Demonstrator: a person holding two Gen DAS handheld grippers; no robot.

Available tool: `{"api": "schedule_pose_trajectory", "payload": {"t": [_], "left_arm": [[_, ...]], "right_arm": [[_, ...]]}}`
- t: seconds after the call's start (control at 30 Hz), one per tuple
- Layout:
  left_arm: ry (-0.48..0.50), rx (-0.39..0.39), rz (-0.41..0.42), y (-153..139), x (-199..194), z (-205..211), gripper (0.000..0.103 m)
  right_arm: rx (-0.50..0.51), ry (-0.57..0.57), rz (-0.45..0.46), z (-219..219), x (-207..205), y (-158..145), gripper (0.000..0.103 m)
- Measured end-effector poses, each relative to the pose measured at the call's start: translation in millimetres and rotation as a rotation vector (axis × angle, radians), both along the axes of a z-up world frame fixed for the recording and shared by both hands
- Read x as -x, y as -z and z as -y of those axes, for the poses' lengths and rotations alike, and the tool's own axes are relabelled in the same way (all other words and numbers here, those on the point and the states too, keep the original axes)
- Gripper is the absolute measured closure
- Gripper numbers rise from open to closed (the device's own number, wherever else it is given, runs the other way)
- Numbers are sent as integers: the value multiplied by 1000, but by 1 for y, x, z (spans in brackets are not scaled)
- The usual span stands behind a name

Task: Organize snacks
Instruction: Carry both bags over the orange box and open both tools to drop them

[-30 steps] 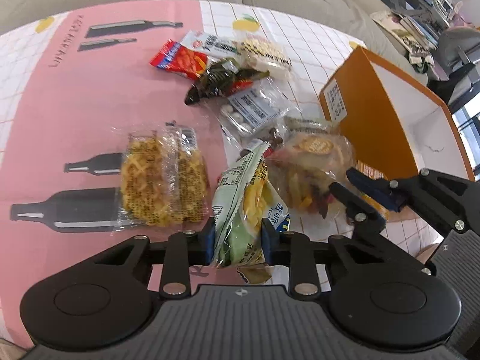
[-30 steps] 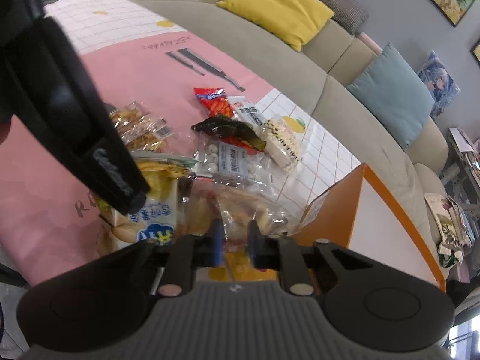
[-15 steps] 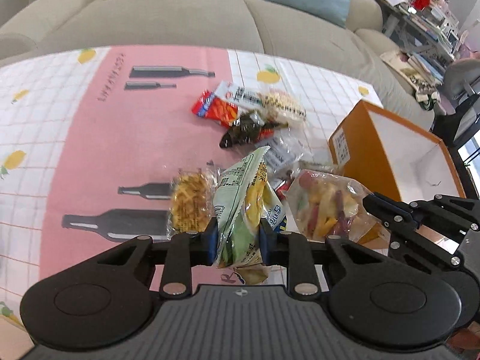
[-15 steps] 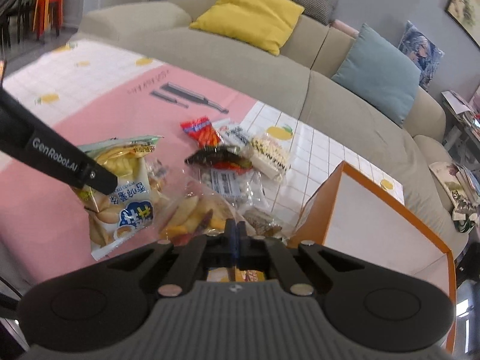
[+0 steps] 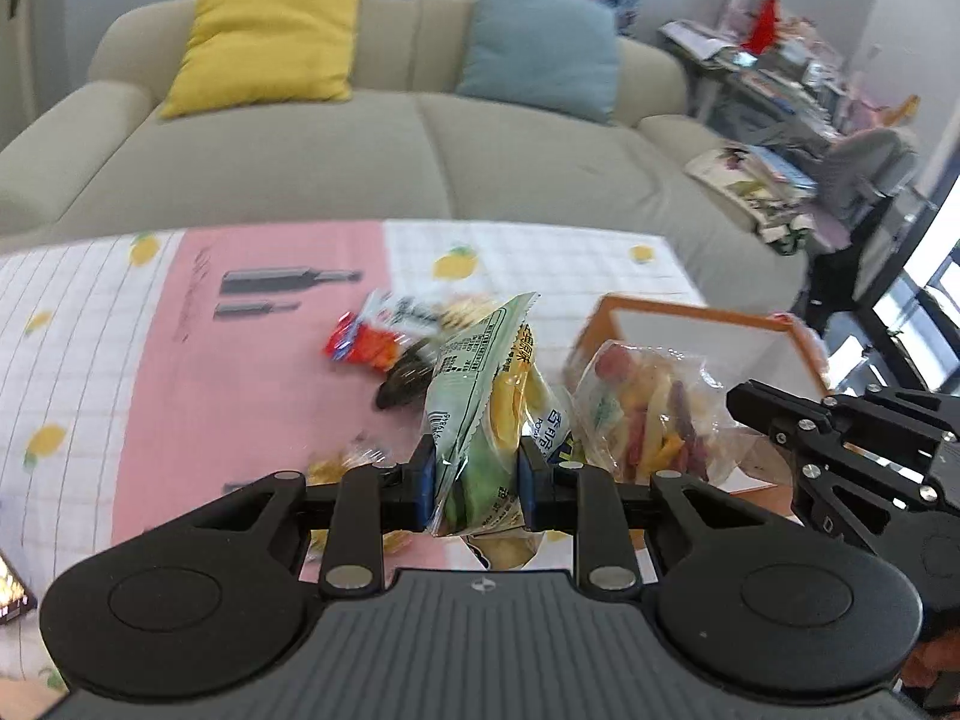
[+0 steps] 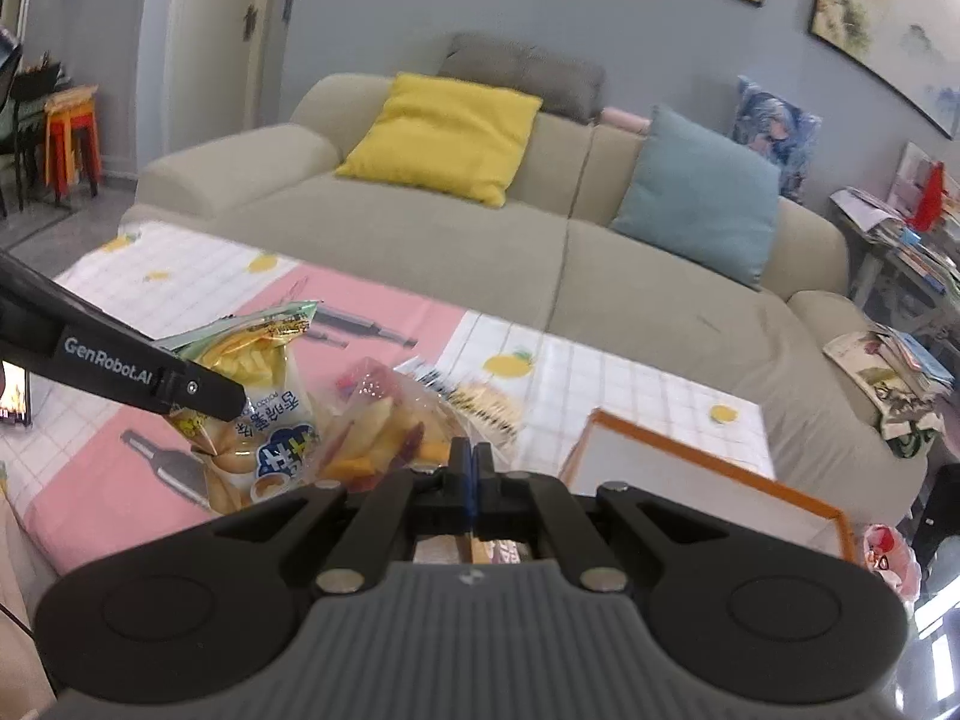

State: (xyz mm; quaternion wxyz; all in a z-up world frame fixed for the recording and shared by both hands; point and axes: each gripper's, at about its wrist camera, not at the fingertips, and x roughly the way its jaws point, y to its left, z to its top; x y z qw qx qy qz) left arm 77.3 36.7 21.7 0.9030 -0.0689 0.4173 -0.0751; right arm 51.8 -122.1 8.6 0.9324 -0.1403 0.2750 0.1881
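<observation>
My left gripper [image 5: 473, 474] is shut on a green potato-chip bag [image 5: 480, 384] and holds it up above the table; the bag also shows in the right wrist view [image 6: 264, 384]. My right gripper [image 6: 467, 468] is shut on the edge of a clear bag of mixed vegetable crisps [image 6: 384, 420], which hangs beside the chip bag in the left wrist view [image 5: 648, 408]. An open orange box [image 5: 708, 336] with a white inside stands just behind both bags, and in the right wrist view [image 6: 708, 480] it lies to the lower right.
Several snack packets stay on the pink-and-white tablecloth [image 5: 240, 360]: a red packet [image 5: 360, 342], a dark packet [image 5: 402, 384], a yellow noodle snack pack [image 5: 342, 468]. A beige sofa [image 5: 360, 150] runs behind the table. A cluttered shelf [image 5: 780, 78] stands at right.
Both grippers have risen and tilted up with their bags, so the sofa and room now fill the upper view. The crisps bag has lifted off the table beside the orange box.
</observation>
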Motion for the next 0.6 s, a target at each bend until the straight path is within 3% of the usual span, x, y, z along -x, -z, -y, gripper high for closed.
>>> {"api": "schedule_pose_trajectory", "payload": {"t": [0.3, 0.6], "left_arm": [[184, -16, 59, -26, -25, 71, 74], [294, -24, 37, -8, -73, 140, 74]], "right_arm": [[-10, 127, 22, 73, -11, -31, 103], [43, 266, -6, 127, -45, -18, 103]]}}
